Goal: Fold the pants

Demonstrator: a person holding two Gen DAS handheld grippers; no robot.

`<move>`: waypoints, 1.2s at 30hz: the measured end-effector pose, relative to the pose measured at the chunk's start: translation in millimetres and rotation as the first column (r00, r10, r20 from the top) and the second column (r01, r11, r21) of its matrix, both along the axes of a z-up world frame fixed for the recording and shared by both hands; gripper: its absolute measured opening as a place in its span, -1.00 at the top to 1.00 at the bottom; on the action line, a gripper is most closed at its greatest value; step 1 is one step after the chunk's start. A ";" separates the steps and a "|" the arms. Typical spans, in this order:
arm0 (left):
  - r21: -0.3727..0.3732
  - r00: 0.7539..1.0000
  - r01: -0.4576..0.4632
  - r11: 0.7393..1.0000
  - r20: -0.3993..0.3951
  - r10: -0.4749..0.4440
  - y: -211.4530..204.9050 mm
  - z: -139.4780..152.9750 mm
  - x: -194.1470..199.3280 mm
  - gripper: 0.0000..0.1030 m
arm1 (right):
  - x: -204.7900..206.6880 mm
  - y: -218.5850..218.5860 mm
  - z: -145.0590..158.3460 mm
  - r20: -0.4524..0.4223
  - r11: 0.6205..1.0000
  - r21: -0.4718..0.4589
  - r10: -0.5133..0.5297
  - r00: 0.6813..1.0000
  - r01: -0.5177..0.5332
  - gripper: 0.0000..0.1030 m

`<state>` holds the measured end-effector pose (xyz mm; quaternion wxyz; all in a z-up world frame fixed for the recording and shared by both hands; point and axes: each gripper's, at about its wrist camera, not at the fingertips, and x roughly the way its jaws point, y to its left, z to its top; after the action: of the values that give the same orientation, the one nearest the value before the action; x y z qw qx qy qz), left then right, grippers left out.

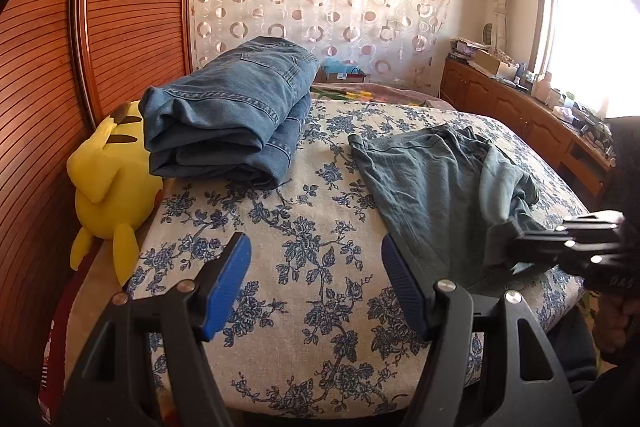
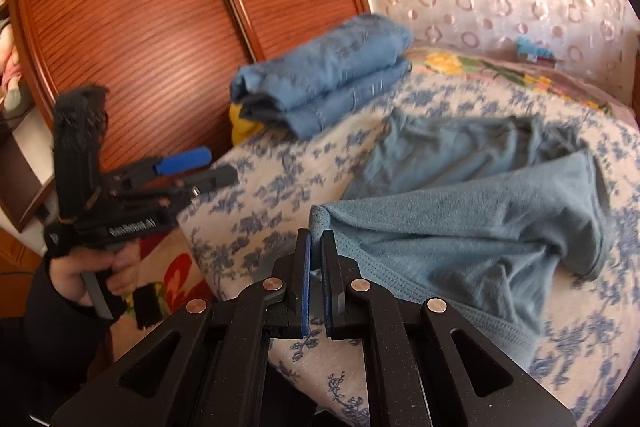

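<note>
My right tool (image 2: 316, 239) pinches one small corner of the pants (image 2: 460, 227), which lie crumpled on the bed (image 1: 320, 227) near its front edge. My left tool (image 1: 316, 259) is wide open and holds nothing, off to the side above bare bedspread. If I pull now, the thin cloth may slip out, because my hold is so small. With only one corner held, the pants could bunch up or slide off the bed.
</note>
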<state>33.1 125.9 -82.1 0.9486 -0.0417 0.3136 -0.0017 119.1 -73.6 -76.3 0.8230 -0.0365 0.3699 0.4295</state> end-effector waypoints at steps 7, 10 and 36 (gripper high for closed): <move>-0.001 0.999 0.029 1.000 -0.017 -0.029 -11.6 -4.7 5.3 -0.31 | 10.0 -1.5 -20.6 -0.049 0.999 -0.026 -0.026 0.998 0.024 0.75; -0.001 0.998 0.057 0.998 -0.019 -0.057 -22.7 -4.4 9.1 -0.31 | 10.7 -14.1 -15.4 -0.037 0.999 -0.006 -0.051 0.998 0.051 0.57; -0.044 0.944 0.297 0.954 -0.139 -0.300 -99.8 -26.4 40.5 0.27 | 64.9 -152.5 -22.4 0.142 0.915 -0.125 -0.367 0.919 0.384 0.22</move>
<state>73.6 26.1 -108.4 0.9117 -0.0043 0.3841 -0.1458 184.0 -226.2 -98.7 0.9051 -0.0516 0.3530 0.2312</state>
